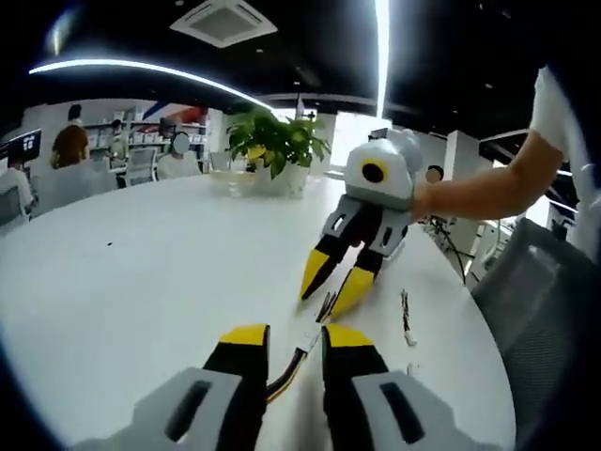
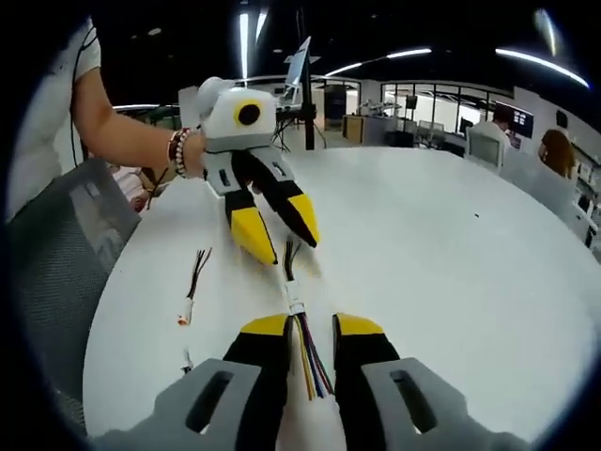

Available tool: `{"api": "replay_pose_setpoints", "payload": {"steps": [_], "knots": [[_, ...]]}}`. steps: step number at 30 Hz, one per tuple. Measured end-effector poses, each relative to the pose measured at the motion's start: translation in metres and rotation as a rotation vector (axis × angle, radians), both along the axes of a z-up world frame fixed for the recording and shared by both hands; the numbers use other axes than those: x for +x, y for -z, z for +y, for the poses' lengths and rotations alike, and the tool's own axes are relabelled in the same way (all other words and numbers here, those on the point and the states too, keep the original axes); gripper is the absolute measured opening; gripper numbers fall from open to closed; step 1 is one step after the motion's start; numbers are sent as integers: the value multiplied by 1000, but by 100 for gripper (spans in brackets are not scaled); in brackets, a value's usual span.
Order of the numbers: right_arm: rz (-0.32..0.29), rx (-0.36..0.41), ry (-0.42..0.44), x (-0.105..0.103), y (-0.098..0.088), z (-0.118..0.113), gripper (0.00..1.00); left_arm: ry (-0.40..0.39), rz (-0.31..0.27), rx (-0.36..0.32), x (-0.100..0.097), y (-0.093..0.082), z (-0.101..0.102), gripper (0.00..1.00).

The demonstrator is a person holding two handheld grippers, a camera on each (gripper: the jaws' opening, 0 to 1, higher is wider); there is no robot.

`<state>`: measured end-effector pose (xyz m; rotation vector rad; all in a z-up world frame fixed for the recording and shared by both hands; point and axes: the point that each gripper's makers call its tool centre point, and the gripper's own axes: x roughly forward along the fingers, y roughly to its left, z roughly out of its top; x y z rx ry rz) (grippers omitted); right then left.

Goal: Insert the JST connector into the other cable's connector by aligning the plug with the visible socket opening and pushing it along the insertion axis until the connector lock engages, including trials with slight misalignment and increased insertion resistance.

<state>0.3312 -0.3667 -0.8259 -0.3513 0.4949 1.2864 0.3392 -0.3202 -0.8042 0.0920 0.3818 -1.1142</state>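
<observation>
Right gripper view: our yellow-tipped right gripper (image 2: 310, 329) clamps the multicoloured wire bundle (image 2: 310, 362); the left gripper (image 2: 282, 235) holds the dark cable (image 2: 288, 258). We should align, push straight.

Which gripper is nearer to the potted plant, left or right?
Right. The right gripper sits farther across the table, toward the plant at the far edge. The left gripper is on the near side, with the right gripper's length more to cover.

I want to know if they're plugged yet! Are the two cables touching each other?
Cannot tell. In the right gripper view the colorful cable and the dark cable meet near a white connector, but it's too small to see.
</observation>
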Motion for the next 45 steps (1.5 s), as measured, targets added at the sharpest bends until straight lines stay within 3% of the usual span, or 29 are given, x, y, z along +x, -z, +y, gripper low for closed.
{"api": "replay_pose_setpoints", "payload": {"steps": [7,9,20,23,31,37,42,45], "knots": [[-23,14,-2,-19,-23,-6,18,2,-13,2,-16,-17,0,23],[-33,10,-12,-26,-27,-6,20,20,-7,-5,-26,-20,-3,29],[-60,37,-10,-51,-38,-11,14,58,-5,42,-59,-12,-10,34],[-54,40,-3,-58,-34,-10,10,63,28,45,-70,-3,-11,32],[-12,10,-13,-81,-13,-8,12,65,59,69,-85,14,-14,32],[21,-33,-32,-95,7,-7,13,96,51,99,-99,29,-22,31],[36,-55,-31,-98,16,-10,13,126,39,120,-104,36,-25,22],[40,-47,-28,-99,16,-10,12,131,41,120,-105,37,-24,22]]}}
